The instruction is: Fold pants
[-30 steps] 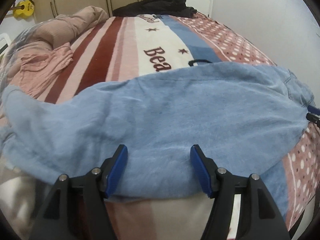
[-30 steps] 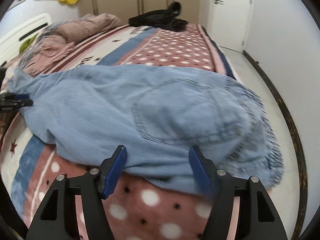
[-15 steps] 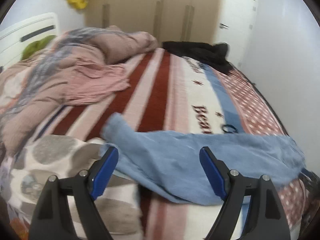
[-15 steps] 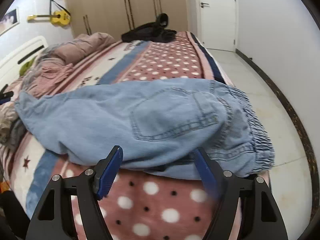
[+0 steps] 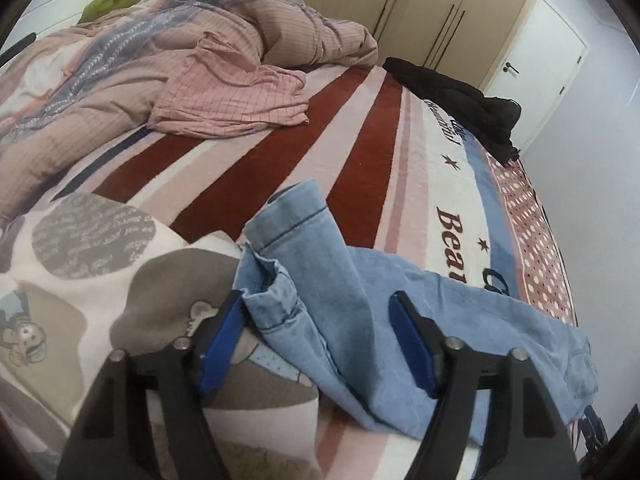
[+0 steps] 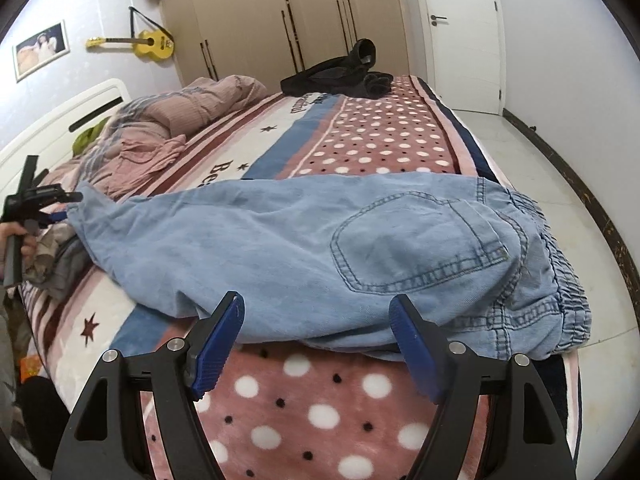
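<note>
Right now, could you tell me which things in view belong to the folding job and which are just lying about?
For the job: blue pants, left gripper, right gripper.
Lying about: pink checked garment, black clothing, crumpled duvet, yellow guitar.

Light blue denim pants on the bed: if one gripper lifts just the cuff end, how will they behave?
Likely floppy: the light blue denim pants lie rumpled, the leg cuffs folded over themselves, so the rest would probably drape and trail. The gathered elastic waistband end looks bulkier and would probably drag on the fuzzy patterned blanket. Rolling or tipping seems unlikely.
</note>
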Demonstrator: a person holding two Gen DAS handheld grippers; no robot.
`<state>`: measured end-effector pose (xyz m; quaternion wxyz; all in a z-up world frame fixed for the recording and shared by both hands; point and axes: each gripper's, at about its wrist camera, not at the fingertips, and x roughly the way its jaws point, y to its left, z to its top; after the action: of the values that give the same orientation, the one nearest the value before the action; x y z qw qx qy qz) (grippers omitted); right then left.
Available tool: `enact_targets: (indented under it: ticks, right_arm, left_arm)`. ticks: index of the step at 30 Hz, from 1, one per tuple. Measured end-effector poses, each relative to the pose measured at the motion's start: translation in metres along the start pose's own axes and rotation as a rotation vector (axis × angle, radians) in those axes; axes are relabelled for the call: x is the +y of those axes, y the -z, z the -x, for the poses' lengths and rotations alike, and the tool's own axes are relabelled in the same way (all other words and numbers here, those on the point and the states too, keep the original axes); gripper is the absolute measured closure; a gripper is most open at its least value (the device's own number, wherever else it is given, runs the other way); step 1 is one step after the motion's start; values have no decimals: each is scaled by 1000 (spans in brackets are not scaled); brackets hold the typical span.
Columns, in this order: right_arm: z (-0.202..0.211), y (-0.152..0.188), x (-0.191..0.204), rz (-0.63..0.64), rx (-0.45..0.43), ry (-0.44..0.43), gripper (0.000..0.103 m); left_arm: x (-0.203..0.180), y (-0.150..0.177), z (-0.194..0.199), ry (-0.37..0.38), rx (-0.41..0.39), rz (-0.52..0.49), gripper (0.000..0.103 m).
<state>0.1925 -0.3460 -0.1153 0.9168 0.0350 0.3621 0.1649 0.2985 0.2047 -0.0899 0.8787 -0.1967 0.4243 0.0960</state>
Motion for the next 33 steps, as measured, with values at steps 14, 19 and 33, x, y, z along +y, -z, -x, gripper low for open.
enact_targets:
  ticks: [14, 19, 33]
  right_arm:
    - [-4, 1, 0, -11, 0, -34, 31]
    - [-5, 4, -4, -16, 3, -46, 31]
    - [2, 7, -12, -38, -10, -43, 31]
  left_arm:
    - [-32, -13, -42, -232, 18, -23, 42]
    - [-45, -8, -45, -226, 30, -42, 16]
    - [-68, -3, -23, -201, -123, -121, 97]
